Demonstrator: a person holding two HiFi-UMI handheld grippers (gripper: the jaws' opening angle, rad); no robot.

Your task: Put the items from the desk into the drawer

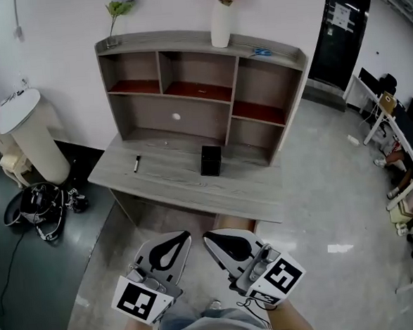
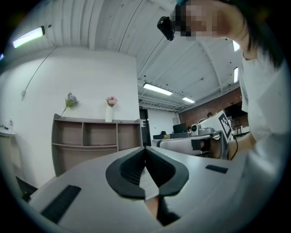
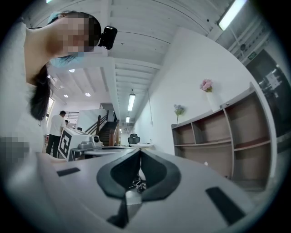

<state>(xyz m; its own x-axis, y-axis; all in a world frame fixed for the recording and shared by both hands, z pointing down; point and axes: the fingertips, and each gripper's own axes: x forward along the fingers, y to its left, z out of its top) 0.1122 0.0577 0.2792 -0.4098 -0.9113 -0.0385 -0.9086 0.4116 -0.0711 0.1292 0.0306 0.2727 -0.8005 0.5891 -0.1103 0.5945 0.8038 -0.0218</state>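
Woodgrain desk (image 1: 172, 179), squat black box (image 1: 210, 160), slim pen (image 1: 137, 163).

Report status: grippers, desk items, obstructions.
Left gripper shut, empty; right gripper shut, empty. Black box and pen on desk, untouched. Nothing between grippers and desk.
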